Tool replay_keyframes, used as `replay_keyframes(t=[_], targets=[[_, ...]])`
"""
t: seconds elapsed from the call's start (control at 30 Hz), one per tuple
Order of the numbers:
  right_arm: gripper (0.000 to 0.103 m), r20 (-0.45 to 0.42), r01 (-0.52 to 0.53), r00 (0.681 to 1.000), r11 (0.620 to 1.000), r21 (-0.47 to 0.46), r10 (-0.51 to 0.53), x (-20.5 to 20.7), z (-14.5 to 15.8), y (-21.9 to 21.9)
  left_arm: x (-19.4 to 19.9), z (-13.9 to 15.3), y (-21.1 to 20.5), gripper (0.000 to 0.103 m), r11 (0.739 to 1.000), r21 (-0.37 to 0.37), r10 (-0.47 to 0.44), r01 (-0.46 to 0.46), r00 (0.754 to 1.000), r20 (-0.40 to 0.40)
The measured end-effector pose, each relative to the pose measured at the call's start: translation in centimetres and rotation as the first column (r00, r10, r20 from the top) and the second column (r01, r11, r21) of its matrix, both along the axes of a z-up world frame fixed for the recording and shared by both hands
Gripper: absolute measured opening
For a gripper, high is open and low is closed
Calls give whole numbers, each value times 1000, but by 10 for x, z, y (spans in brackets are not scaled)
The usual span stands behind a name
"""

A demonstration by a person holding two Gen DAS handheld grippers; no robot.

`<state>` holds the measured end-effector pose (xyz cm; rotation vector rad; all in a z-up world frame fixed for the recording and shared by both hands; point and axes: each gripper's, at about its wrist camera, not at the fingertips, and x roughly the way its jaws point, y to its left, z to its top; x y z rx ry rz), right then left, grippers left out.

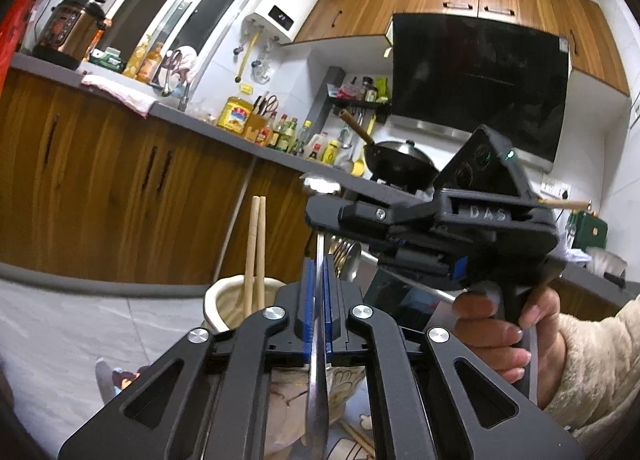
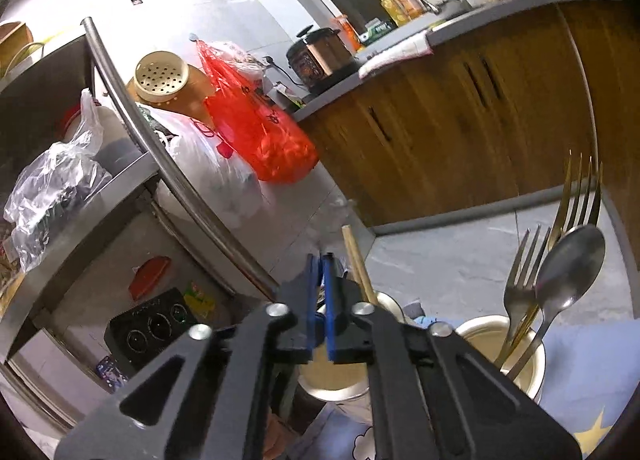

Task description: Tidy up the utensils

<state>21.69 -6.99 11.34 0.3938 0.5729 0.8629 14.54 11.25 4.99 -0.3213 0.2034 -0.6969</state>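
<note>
Room: kitchen with wood-fronted cabinets (image 1: 120,179) under a grey worktop (image 1: 224,131), a window (image 1: 192,7) above, and pale floor tiles.
Worktop clutter: a copper-coloured pressure cooker (image 1: 72,31), a pink cloth (image 1: 120,93), a yellow oil bottle (image 1: 236,113), a row of sauce bottles and a black wok (image 1: 400,163) below a dark range hood (image 1: 480,83).
Other surroundings: the right wrist view shows steel shelving (image 2: 120,163) with plastic bags, a red bag (image 2: 256,127) and a perforated beige colander (image 2: 162,77).
Left hand-held gripper (image 1: 318,300): blue pads clamped on a thin metal utensil handle (image 1: 319,340) that runs upright between them; which utensil it is cannot be told.
Right hand-held gripper (image 2: 322,308): jaws closed together with nothing between them; in the left wrist view a hand (image 1: 500,336) in a fleecy sleeve holds its grip just right of the left gripper.
Utensils: two wooden chopsticks (image 1: 256,256) stand in a cream cup (image 1: 224,304); two forks (image 2: 524,292) and a spoon (image 2: 568,280) stand in another cream cup (image 2: 520,356) on a blue patterned cloth (image 2: 580,380).
In the way: the right gripper's body blocks the area beyond the held handle.
Writing: "DAS" moulded on the right gripper's body; the water heater (image 1: 280,7) display seems to read "23".
</note>
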Motion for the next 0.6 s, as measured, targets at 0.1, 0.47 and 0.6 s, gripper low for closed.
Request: replay_keyframes(t=[0.1, 0.47, 0.6], targets=[[2, 25, 10, 1000, 1000, 7, -10, -3, 6, 0, -2, 3, -1, 15, 999, 26, 21, -21, 1000, -1], [2, 209, 156, 967, 987, -40, -144, -21, 34, -5, -35, 18, -5, 49, 956, 254, 144, -148, 989, 36], [2, 233, 183, 957, 983, -15, -175, -24, 40, -10, -39, 14, -8, 49, 930, 326, 178, -167, 984, -3]])
